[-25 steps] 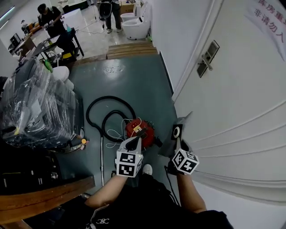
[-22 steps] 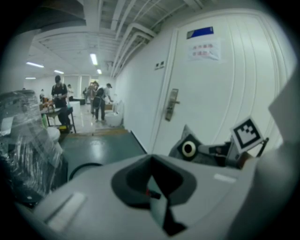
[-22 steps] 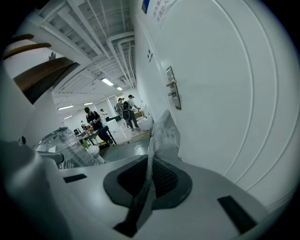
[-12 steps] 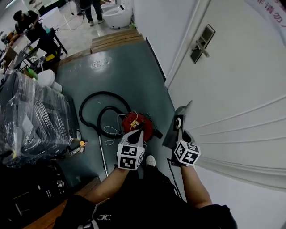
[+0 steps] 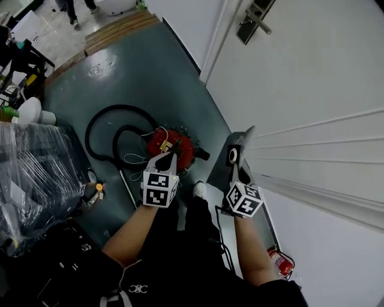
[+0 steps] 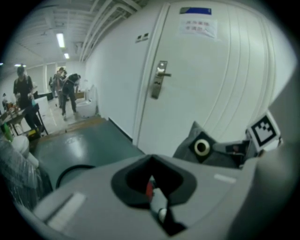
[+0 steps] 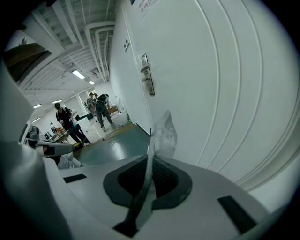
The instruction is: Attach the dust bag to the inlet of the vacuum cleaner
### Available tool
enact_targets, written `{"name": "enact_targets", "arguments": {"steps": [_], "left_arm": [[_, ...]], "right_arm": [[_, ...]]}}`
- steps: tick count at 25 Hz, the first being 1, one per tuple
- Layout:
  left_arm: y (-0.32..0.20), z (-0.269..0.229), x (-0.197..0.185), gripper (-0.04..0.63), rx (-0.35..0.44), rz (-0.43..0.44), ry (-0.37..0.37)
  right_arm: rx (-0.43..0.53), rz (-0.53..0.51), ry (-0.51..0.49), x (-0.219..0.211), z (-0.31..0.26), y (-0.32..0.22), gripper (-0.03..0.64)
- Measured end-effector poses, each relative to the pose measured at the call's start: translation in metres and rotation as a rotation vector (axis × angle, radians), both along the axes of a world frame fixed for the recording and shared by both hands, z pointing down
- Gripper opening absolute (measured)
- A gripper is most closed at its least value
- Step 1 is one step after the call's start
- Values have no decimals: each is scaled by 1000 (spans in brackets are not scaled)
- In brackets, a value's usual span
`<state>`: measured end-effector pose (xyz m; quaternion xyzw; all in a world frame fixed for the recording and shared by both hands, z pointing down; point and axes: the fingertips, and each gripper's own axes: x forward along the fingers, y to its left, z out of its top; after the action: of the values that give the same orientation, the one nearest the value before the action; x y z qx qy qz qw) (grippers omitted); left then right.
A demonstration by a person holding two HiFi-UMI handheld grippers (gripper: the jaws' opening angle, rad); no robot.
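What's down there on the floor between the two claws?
In the head view, the person's white shoe on the green floor lies between the left claw and the right claw, which pinches the grey dust bag.

White door, lever handle — plastic-wrapped goods opposite.

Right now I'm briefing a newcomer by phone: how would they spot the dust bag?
Find the white door on the right. At its foot, the right gripper holds the dust bag. It is flat grey cloth with a white-ringed round hole, unlike the red vacuum cleaner beside it.
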<state>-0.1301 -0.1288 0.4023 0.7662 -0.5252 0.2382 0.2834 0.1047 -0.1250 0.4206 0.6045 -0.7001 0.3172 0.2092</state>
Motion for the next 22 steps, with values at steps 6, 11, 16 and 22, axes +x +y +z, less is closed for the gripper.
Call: {"name": "enact_targets", "arguments": {"steps": [6,11,16,22], "left_arm": [[1,91,-3,0,-98,38,-27],[6,188,-5,2,-210,54,-23],[-6,254,-8,108,-243,71,-65],[-27,323,-12,230,-217,106,-201]], "right_arm": [[-58,58,7,15,72,14,14],[-112,88,23,22,152,13,14],[-156,144,26,32,221,13,14],[-218,179,10,25,307,7,14]]}}
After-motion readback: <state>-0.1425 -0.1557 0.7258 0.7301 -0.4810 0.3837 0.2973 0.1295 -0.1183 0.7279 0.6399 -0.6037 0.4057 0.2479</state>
